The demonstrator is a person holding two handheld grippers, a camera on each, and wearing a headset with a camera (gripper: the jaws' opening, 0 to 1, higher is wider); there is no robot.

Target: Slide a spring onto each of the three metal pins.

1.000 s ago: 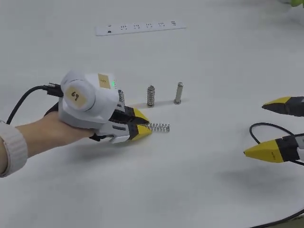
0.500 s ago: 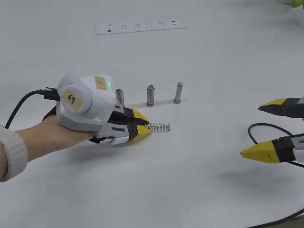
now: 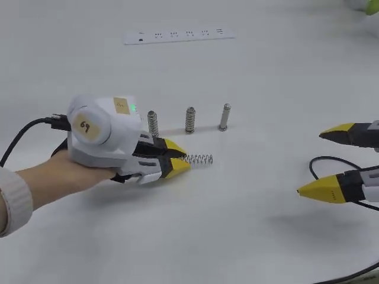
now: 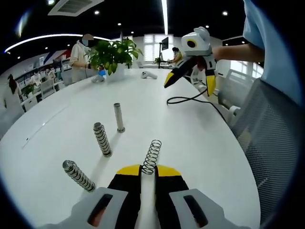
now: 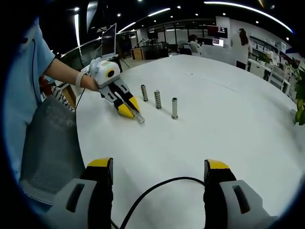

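Note:
Three metal pins stand in a row on the white table. The left pin (image 3: 153,123) and the middle pin (image 3: 190,119) each carry a spring; the right pin (image 3: 225,116) is bare. My left gripper (image 3: 177,160) lies low in front of the left pin, shut on one end of a loose spring (image 3: 199,158) that lies flat pointing right. In the left gripper view the spring (image 4: 152,156) sticks out between the yellow tips (image 4: 148,171), with the bare pin (image 4: 118,117) beyond. My right gripper (image 3: 314,163) hovers open at the far right, holding nothing; its own jaws (image 5: 158,167) stand wide apart.
A white power strip (image 3: 177,36) lies at the back of the table. A black cable (image 3: 331,161) loops on the table by the right gripper. A potted plant (image 4: 114,53) stands at the far end. The table's near edge curves close behind the right gripper.
My left gripper's body has swung a little to the left, uncovering the left pin with its spring. The loose spring stays in its jaws. The right gripper has drifted slightly left.

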